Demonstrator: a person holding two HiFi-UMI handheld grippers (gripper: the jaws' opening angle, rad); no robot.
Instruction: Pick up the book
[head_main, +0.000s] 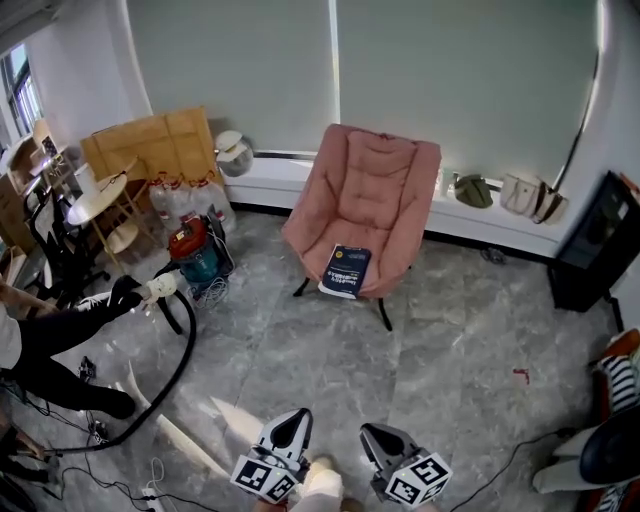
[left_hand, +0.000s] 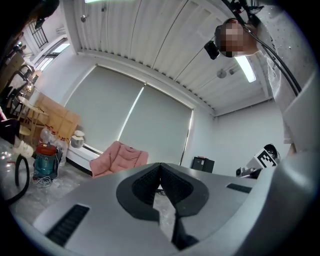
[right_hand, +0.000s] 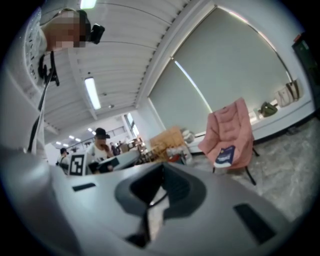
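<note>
On the seat of the one pink armchair, against the far window wall, lies a single blue book. It lies flat with its cover up. Its long axis runs from near to far, with the near end swung slightly left and resting at the seat's front edge. The right tongs' view shows the same book on the chair, far ahead and to the right. Two tongs are held at the near edge of the scene, well apart from the chair across the grey stone floor. The left tongs and the right tongs both point toward the chair. Each pair is clenched, its tips meeting with nothing between them. One red and teal vacuum cleaner stands to the left of the chair.
</note>
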